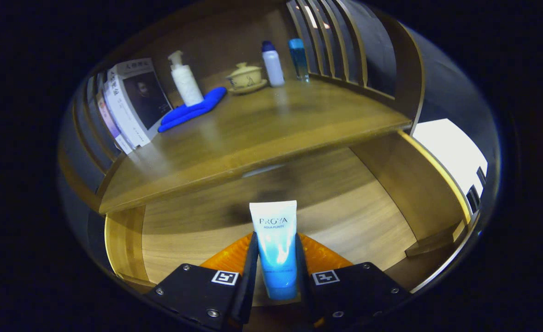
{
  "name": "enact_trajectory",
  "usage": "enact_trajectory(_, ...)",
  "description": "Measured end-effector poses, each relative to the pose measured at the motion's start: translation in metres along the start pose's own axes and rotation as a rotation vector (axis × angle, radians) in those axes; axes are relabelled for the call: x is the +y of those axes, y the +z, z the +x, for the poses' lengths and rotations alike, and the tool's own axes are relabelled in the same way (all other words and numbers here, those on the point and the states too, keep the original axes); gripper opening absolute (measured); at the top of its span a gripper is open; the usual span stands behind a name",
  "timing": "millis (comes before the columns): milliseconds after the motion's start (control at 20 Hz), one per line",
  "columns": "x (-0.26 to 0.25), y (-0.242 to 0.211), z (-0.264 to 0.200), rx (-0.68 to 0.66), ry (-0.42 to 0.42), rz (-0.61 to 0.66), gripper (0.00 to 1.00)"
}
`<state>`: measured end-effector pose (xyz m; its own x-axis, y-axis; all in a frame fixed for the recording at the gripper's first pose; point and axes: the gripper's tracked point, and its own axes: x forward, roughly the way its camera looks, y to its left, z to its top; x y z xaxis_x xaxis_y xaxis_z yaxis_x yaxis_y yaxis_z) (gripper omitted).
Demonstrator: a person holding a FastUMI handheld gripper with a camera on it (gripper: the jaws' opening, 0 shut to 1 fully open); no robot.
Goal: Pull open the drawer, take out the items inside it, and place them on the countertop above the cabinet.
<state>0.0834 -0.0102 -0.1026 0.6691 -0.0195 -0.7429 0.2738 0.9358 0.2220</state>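
The tool [276, 258] is clamped on a white-and-blue tube [275, 244], both fingers pressing its sides; the tube stands upright between them, its crimped white end pointing away from the camera and its blue cap end nearest. Beneath and beyond the fingers lies the open drawer [345, 216], its pale wooden bottom showing on either side of the tube (the tube appears lifted off that bottom, though how far cannot be told). An orange ribbed item [320, 256] sits in the drawer just behind the fingers, spreading out to both sides of the tube.

Above the drawer, the table [262, 133] runs across, its front edge well beyond the tube. Along the table's back edge stand a white pump bottle [186, 83], a cream lidded cup on a saucer [246, 78], a white bottle with a dark cap [272, 64] and a blue translucent bottle [298, 57]. A blue cloth [193, 110] lies just in front of the pump bottle, touching its base. Near the table's left edge a row of books [131, 103] leans against slatted wooden sides.
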Motion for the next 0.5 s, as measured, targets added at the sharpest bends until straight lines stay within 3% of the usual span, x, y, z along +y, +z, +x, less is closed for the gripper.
enact_trajectory(500,0.036,0.038,-0.056,-0.234,0.052,-0.126,0.44)
